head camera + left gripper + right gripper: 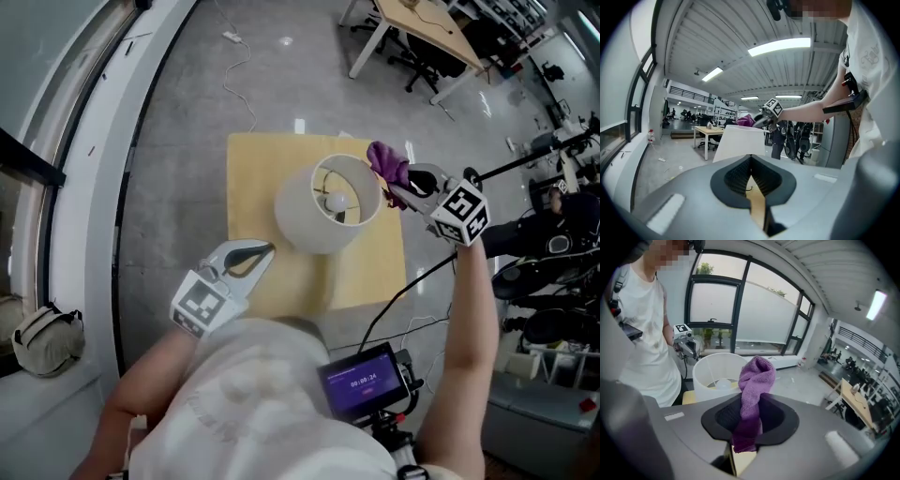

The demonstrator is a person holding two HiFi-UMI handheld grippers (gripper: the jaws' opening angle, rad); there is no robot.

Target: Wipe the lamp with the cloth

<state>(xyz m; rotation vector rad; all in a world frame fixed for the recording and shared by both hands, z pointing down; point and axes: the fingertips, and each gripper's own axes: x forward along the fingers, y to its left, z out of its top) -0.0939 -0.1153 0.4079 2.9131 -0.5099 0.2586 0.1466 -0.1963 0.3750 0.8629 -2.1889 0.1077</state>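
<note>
A lamp with a white drum shade stands on a yellow table, its bulb showing through the open top. My right gripper is shut on a purple cloth, held beside the shade's upper right rim. In the right gripper view the cloth sticks up from between the jaws of the right gripper, with the shade just behind. My left gripper hovers at the table's near left, shut and empty. In its own view the left gripper points level at the shade.
The table stands on a grey concrete floor. A curved window ledge runs along the left, with a bag on it. Wooden desks and office chairs stand far behind. A cable lies on the floor. A small screen hangs at the person's chest.
</note>
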